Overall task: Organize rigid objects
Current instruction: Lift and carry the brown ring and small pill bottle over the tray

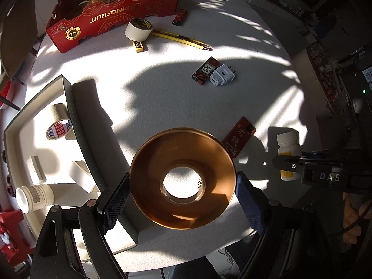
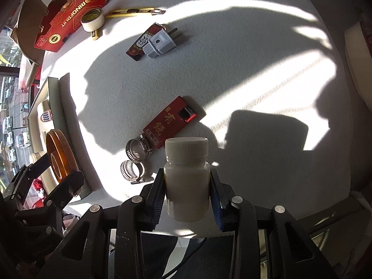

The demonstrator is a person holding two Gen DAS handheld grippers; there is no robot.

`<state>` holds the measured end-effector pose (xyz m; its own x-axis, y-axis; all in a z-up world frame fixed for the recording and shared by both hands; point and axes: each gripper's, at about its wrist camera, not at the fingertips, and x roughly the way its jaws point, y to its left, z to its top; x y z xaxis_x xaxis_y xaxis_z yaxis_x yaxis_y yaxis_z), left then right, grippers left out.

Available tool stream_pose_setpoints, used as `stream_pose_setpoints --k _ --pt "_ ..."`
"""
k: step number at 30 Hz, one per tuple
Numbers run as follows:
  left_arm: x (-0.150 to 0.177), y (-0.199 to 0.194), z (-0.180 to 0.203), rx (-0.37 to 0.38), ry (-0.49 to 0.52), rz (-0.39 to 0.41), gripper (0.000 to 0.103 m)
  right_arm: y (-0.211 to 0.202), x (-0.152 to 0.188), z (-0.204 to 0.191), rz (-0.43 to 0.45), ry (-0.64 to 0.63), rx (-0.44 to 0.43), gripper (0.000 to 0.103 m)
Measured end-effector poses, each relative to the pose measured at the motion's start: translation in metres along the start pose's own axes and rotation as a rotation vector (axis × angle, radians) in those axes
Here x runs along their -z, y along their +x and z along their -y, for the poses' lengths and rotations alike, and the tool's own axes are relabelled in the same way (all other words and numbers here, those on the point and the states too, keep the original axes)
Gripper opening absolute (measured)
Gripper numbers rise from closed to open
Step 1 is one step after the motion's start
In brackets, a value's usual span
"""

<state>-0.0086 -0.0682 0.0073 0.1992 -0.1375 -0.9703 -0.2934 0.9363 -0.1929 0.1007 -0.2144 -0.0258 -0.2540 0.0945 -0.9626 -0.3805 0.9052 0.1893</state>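
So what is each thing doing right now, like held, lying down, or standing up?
Brown tape roll: held between the left gripper fingers.
White bottle: capped, gripped by the right gripper.
Red lighter: lying flat on the table.
Grey plug: lying against a small dark box.
Two hose clamps: lying side by side.
White tray: holds a tape roll and a tipped bottle.

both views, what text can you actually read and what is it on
"RINOFRUIT": red box, seen upside down.
"DAS": right gripper body, in the left wrist view.
"有钱" in gold: red lighter.
"發": small dark pack beside the white plug.
Too small or blurred: gold seal on the red box, print on the tape roll in the tray, bottle labels.
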Motion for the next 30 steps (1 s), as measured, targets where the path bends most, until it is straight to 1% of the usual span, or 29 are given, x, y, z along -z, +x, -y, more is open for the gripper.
stream_pose_setpoints --k 7,12,16,21,27,30 --pt "0.015 -0.024 -0.041 -0.018 -0.101 0.055 0.089 -0.011 -0.002 -0.026 0.033 -0.049 0.000 0.037" --pt "0.030 -0.037 -0.069 -0.045 -0.175 0.082 0.089 -0.010 -0.006 -0.059 0.035 -0.117 -0.001 0.037" --pt "0.044 -0.046 -0.091 -0.070 -0.244 0.103 0.089 -0.005 -0.008 -0.096 0.026 -0.208 -0.003 0.037" --pt "0.069 -0.058 -0.120 -0.105 -0.345 0.124 0.089 0.000 -0.003 -0.150 0.016 -0.351 -0.010 0.037" --pt "0.100 -0.063 -0.152 -0.142 -0.462 0.125 0.089 0.008 0.007 -0.213 0.017 -0.514 -0.016 0.037" --pt "0.112 -0.063 -0.163 -0.153 -0.504 0.118 0.089 0.012 0.013 -0.238 0.018 -0.571 -0.023 0.037"
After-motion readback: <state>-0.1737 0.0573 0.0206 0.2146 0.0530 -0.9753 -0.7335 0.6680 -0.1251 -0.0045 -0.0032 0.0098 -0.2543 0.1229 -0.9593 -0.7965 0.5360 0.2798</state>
